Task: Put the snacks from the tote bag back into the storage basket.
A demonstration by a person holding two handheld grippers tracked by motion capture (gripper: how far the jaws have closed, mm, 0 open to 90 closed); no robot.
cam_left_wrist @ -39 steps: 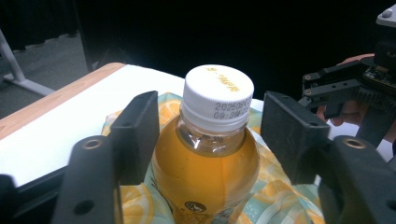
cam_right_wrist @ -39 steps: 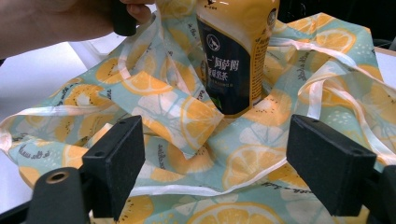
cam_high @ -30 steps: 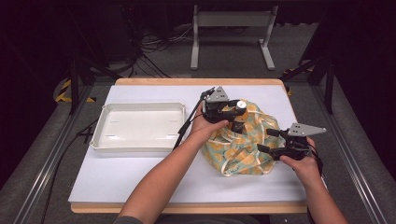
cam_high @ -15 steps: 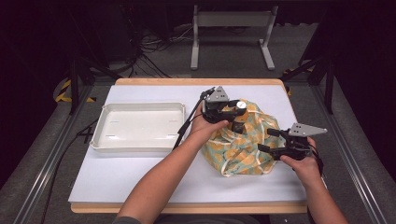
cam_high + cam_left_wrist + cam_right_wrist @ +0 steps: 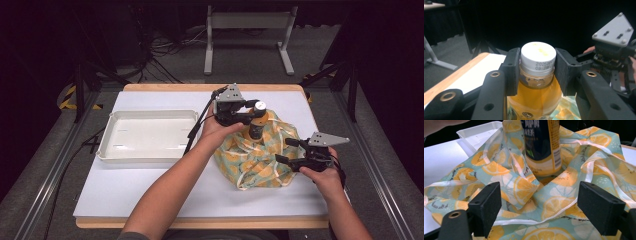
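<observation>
A bottle (image 5: 257,125) of orange drink with a white cap (image 5: 538,56) stands upright, its base low in a lemon-patterned cloth bag (image 5: 260,160) at the table's right. My left gripper (image 5: 254,111) is shut on the bottle's neck just under the cap, one pad on each side (image 5: 537,68). In the right gripper view the bottle's dark label (image 5: 541,145) rises from the crumpled bag (image 5: 499,167). My right gripper (image 5: 284,151) is open at the bag's right edge, its jaws wide apart with loose fabric lying between them (image 5: 549,202).
A white tray (image 5: 150,113) sits empty on the left half of the white table top (image 5: 150,185). A metal stand (image 5: 247,20) and cables lie on the floor beyond the far edge. Black rails run along both sides of the table.
My left gripper has risen a little, and the bottle with it, so more of the bottle stands above the bag. The right gripper has stayed where it was.
</observation>
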